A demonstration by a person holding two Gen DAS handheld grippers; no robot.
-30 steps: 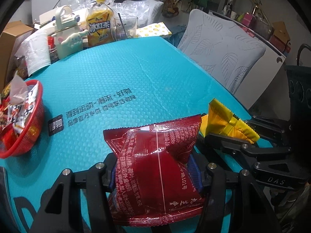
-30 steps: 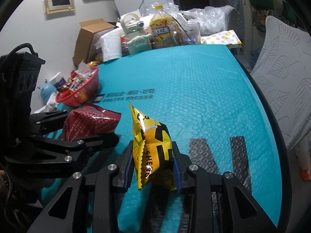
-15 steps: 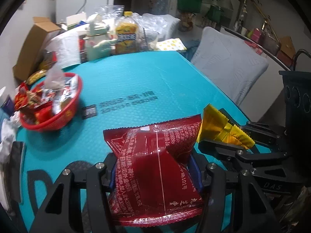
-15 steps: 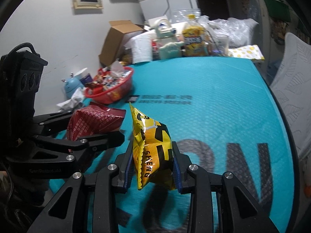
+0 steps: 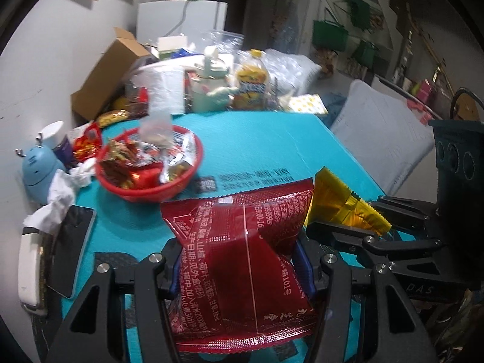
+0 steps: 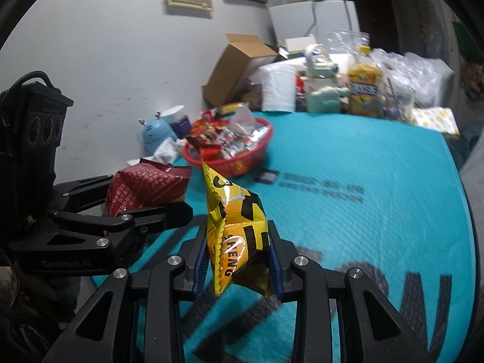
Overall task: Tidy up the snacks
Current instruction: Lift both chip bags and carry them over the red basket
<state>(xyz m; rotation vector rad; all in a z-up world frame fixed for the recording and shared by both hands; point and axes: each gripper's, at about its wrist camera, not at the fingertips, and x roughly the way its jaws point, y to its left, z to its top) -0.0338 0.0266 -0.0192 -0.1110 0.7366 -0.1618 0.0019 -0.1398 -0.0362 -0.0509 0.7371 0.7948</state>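
Teal padded mat covers the counter (image 5: 272,142). The left tongs (image 5: 239,260) pinch a red snack packet (image 5: 242,257) upright between their pads; to the right, the right tongs (image 6: 239,254) pinch a yellow snack packet (image 6: 239,236) the same way. Both packets hang above the near edge of the counter. A red basket (image 5: 181,181), already heaped with snacks, sits farther off to the left. Likely best: carry each packet over the basket rim, lower it, then spread the tongs

Side-by-side wrist views toward shared red basket (image 5: 148,193).
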